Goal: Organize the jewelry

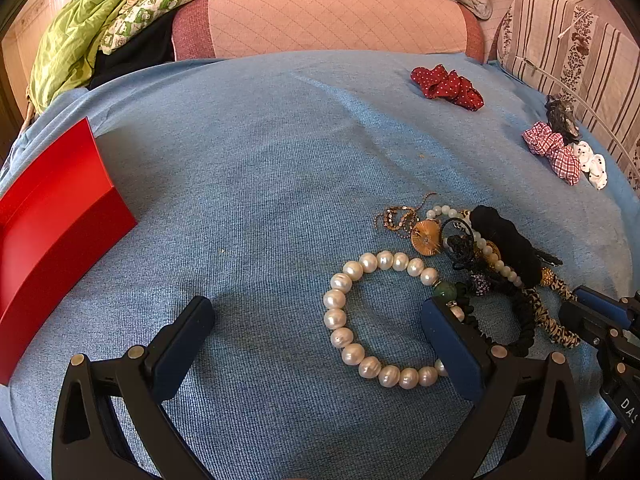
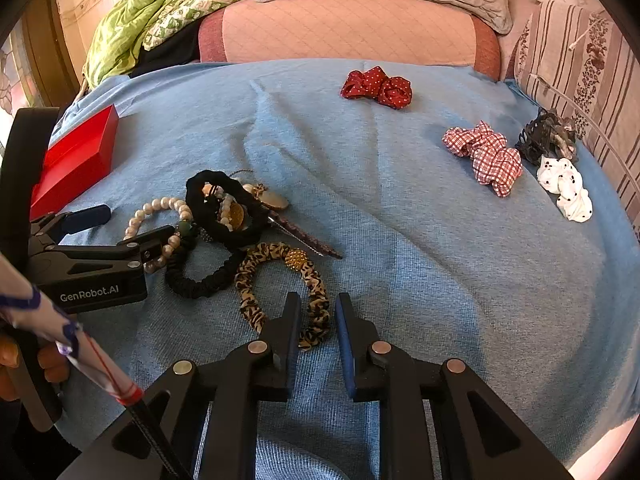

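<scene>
A pearl bracelet lies on the blue cloth beside a tangle of gold chains, a gold pendant, black scrunchies and a leopard-print scrunchie. My left gripper is open, low over the cloth, its right finger on the bracelet's right side. It also shows in the right wrist view. My right gripper is narrowly open and empty, its left finger beside the leopard scrunchie. An open red jewelry box sits at the left.
A red dotted scrunchie lies far back. A red checked scrunchie, a black claw clip and a white dotted scrunchie sit at the right. Pillows and a green quilt lie behind the cloth.
</scene>
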Action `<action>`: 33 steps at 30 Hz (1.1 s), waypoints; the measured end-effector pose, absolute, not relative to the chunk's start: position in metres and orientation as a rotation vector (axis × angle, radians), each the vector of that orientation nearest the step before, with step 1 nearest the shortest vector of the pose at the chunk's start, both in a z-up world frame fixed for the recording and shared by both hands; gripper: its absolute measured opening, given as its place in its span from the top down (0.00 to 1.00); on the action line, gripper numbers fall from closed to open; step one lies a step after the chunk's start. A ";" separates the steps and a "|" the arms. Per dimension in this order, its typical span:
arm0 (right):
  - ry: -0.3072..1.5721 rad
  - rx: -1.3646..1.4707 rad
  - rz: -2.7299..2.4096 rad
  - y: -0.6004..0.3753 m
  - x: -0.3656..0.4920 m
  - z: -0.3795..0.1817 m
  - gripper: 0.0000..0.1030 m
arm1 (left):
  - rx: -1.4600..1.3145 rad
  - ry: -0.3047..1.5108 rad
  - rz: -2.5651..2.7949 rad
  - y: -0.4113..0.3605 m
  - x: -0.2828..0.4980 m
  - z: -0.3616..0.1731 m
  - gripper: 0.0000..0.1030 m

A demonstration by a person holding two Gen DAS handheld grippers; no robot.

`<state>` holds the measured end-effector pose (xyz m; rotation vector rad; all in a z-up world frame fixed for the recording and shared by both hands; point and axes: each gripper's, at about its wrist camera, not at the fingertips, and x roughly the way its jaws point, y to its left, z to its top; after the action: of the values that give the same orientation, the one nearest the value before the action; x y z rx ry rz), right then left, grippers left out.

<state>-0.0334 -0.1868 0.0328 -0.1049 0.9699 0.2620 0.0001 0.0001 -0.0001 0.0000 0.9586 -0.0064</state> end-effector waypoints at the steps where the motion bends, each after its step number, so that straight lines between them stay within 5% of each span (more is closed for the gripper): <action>1: 0.970 -0.106 0.262 -0.187 -0.033 0.033 0.81 | 0.000 0.959 -0.006 0.000 0.000 0.000 0.00; 33: 0.967 -0.117 0.256 -0.184 -0.034 0.032 0.81 | 0.006 0.955 0.015 0.001 -0.002 0.003 0.00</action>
<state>-0.0335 -0.1837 0.0316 -0.1166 0.9674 0.2564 -0.0021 0.0009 0.0025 0.0058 0.9547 0.0146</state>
